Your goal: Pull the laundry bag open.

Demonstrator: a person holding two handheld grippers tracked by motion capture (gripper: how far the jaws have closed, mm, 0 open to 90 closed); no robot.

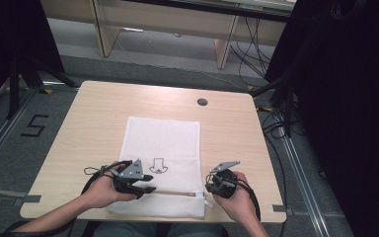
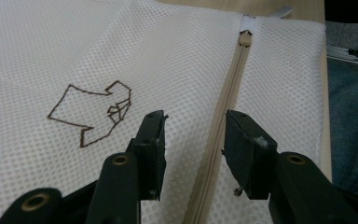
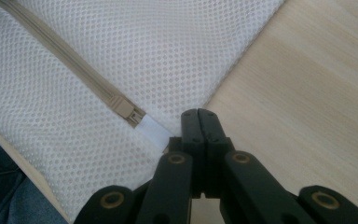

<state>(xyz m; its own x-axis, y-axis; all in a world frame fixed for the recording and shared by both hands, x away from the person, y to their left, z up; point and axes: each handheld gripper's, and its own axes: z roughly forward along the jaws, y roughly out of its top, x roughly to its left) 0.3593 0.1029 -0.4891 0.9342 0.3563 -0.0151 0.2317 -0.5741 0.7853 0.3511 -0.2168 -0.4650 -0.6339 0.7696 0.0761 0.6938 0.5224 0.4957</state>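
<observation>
With the left gripper (image 1: 145, 183) held wide astride the zipper (image 1: 172, 193) of the mesh bag (image 1: 162, 143) at the table's six o'clock edge, the right gripper (image 3: 198, 116), pinched on the pull tab (image 3: 154, 132), should draw steadily towards three o'clock.

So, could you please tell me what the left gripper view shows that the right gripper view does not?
Left gripper view: a brown outline drawing on the mesh bag, with the left gripper open astride the zipper. Right gripper view: the zipper slider with its white pull tab, and the right gripper shut beside the tab. Both: white mesh, beige zipper, wooden table.
</observation>
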